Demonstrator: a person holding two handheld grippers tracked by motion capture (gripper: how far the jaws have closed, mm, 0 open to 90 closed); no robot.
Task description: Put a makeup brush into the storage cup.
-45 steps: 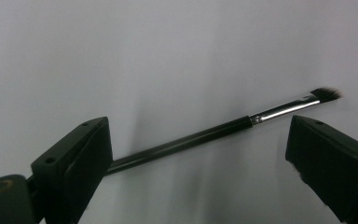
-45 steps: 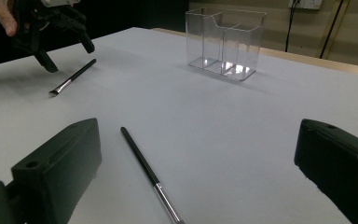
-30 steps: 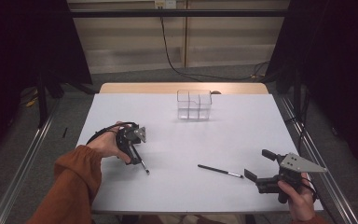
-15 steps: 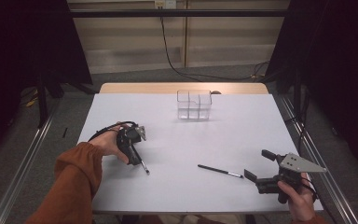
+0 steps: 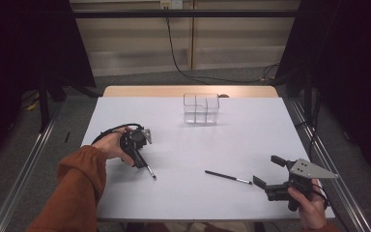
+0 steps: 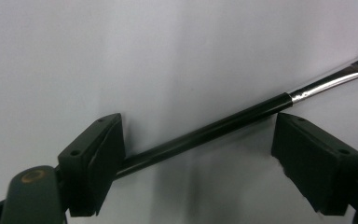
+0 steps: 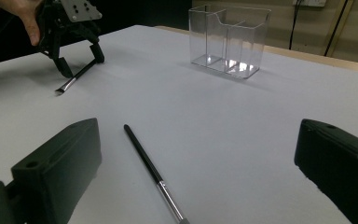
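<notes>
We found the left gripper (image 5: 142,157) tipped down onto the white table (image 5: 251,145), its jaws straddling a black-handled brush (image 6: 205,135) that lay flat on the surface. In the left gripper view the pads (image 6: 95,158) stood well apart on either side of the handle, neither pressing on it, and the jaws had just been narrowing around it. The brush's silver ferrule ran out past the jaws, and in the high view its tip pointed toward the person's edge of the table. The person's left hand (image 5: 113,145), in an orange sleeve (image 5: 77,188), held that gripper.

We saw the right gripper (image 5: 269,175) low near the front right corner, its jaws spread wide with nothing between the pads. A second brush (image 5: 228,177) lay on the table just ahead of it, untouched, its metal end nearest that gripper. A clear plastic organizer (image 5: 201,108) with several compartments stood upright toward the far edge, well apart from both brushes.
</notes>
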